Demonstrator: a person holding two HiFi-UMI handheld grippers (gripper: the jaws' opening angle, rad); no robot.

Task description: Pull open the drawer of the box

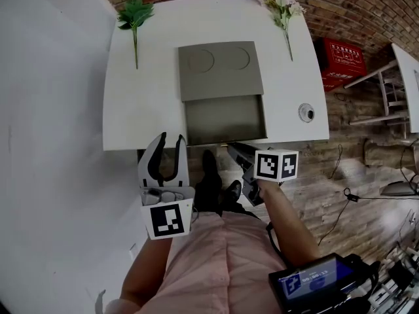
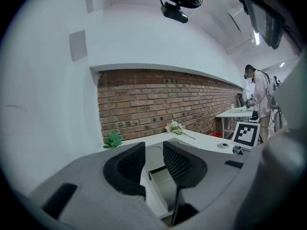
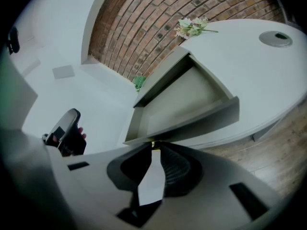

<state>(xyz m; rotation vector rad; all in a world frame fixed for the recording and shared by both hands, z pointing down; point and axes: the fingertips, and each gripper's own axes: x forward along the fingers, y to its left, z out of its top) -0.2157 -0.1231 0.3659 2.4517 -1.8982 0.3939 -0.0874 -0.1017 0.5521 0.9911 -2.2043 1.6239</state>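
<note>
Here, the grey box [image 1: 219,70] sat in the middle of the white counter [image 1: 144,103], and its drawer [image 1: 224,120] stood drawn out toward the lower edge of the head view, reaching the counter's near rim. The right tongs [image 1: 234,150] met the drawer's front. In the right gripper view they [image 3: 153,146] were pinched nearly together on a small yellowish knob [image 3: 152,142] at the front panel's lower edge. The left tongs [image 1: 163,152] hung off the counter at lower left of the drawer, their jaws apart and empty [image 2: 153,152]. A green sprig [image 1: 134,15] lay at the counter's upper left and pale flowers [image 1: 283,5] at its upper right.
</note>
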